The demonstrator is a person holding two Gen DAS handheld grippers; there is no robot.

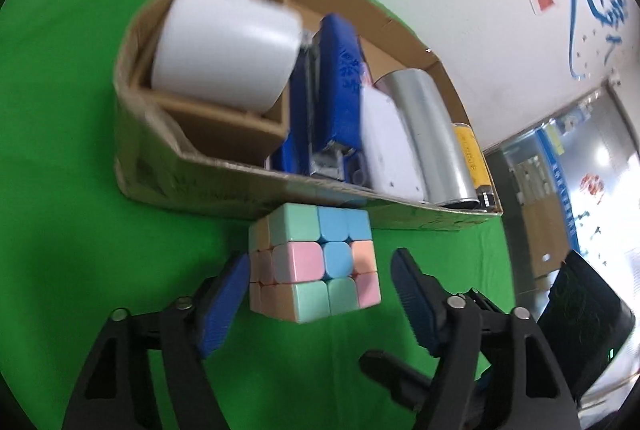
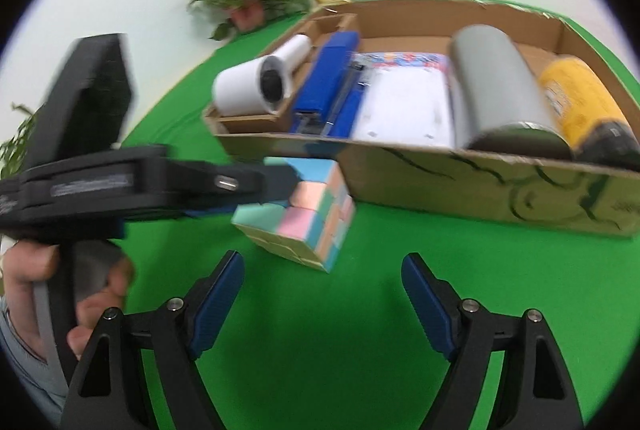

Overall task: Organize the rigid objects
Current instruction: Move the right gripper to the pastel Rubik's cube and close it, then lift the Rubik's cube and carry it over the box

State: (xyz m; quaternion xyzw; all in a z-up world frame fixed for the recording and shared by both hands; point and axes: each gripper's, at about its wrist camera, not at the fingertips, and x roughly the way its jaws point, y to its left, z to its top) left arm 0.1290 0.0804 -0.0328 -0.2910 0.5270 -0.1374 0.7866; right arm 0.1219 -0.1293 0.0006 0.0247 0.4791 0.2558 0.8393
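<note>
My left gripper (image 1: 320,294) straddled the pastel cube (image 1: 314,266), jaws partly open, one pad brushing its side, the other clear, so nothing was gripped yet. The cube sat on the green cloth right against the cardboard box (image 1: 224,189). I needed both pads squared on opposite faces. My right gripper (image 2: 322,294) hung open, empty, near the box.

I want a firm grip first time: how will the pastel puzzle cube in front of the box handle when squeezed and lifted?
The cube looks like rigid plastic with flat faces, so it probably won't flex or roll. Its glossy tiles may be somewhat slippery. Its layers might twist if the left gripper squeezes off-centre.
</note>
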